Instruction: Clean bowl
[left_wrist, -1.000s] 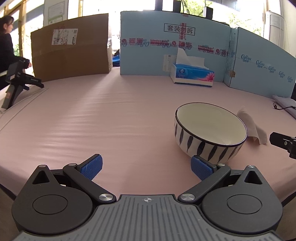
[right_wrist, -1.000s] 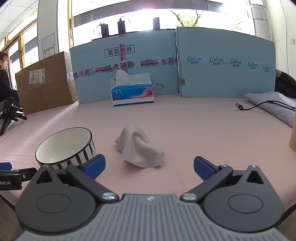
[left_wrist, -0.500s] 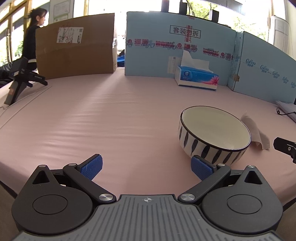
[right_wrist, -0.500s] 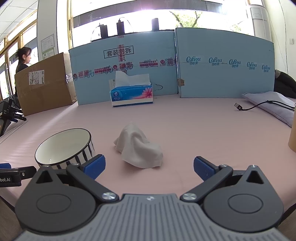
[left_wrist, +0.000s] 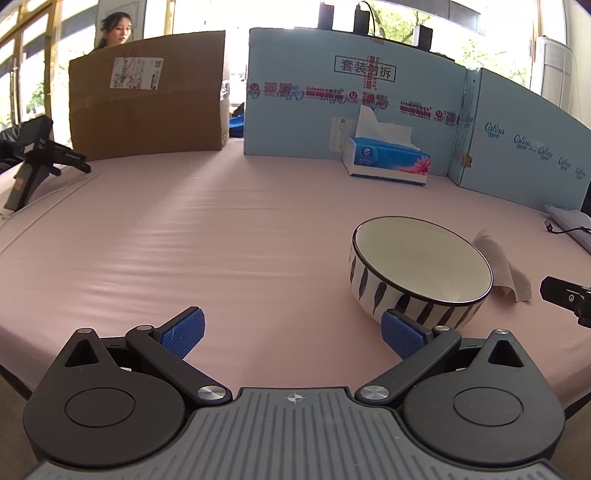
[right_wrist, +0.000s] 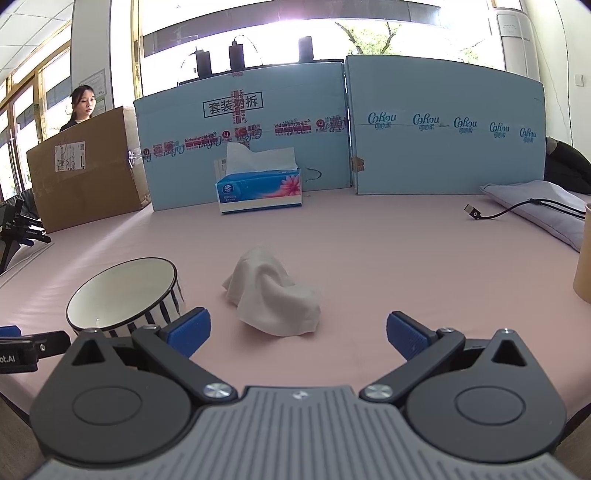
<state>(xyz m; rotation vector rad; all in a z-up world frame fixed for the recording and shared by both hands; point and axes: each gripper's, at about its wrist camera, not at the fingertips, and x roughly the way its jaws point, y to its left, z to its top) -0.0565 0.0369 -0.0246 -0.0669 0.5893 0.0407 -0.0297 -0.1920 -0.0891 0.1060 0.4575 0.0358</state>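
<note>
A white bowl (left_wrist: 421, 264) with dark stripes outside stands upright on the pink table. It shows at lower left in the right wrist view as the bowl (right_wrist: 125, 293). A crumpled white cloth (right_wrist: 275, 297) lies just right of it; in the left wrist view only an edge of the cloth (left_wrist: 511, 275) shows behind the bowl. My left gripper (left_wrist: 293, 330) is open and holds nothing, its right pad close to the bowl's near side. My right gripper (right_wrist: 297, 328) is open, with the cloth just ahead between its fingers.
A blue tissue box (right_wrist: 258, 190) stands at the back before blue cardboard panels (right_wrist: 443, 125). A brown carton (left_wrist: 147, 99) stands back left, a person behind it. A black stand (left_wrist: 33, 158) is far left. A cable (right_wrist: 517, 208) and pillow lie far right.
The left view has tilted and shifted slightly, so the bowl sits lower in frame. The person in the background has walked from the far left to behind the brown carton. Both grippers stay open.
</note>
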